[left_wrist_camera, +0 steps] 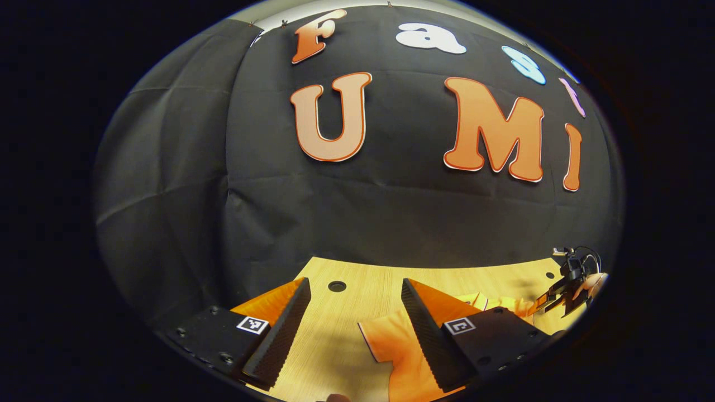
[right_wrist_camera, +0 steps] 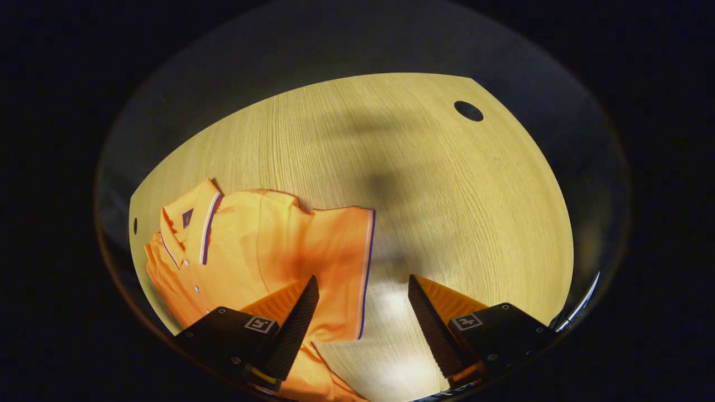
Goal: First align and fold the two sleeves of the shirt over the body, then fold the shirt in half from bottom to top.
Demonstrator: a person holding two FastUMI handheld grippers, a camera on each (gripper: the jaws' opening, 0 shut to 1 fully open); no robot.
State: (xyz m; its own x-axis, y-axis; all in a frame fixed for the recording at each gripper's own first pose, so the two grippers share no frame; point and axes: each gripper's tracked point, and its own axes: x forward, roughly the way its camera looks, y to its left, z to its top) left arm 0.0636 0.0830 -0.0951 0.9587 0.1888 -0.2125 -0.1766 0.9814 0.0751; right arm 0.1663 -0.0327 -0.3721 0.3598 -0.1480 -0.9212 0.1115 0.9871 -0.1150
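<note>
Right gripper view puts the right gripper (right_wrist_camera: 363, 312) nearest, fingers spread with nothing between them, poised above the striped cuff of one sleeve (right_wrist_camera: 341, 262) of the orange shirt (right_wrist_camera: 246, 251), which lies flat on the wooden table (right_wrist_camera: 419, 167), collar toward the far left. In the left gripper view the left gripper (left_wrist_camera: 354, 324) is likewise parted and empty over the other sleeve (left_wrist_camera: 399, 346). The risk, I judge, is pinching only the top layer or catching the cuff off-centre, so the sleeves fold over crooked and misaligned.
</note>
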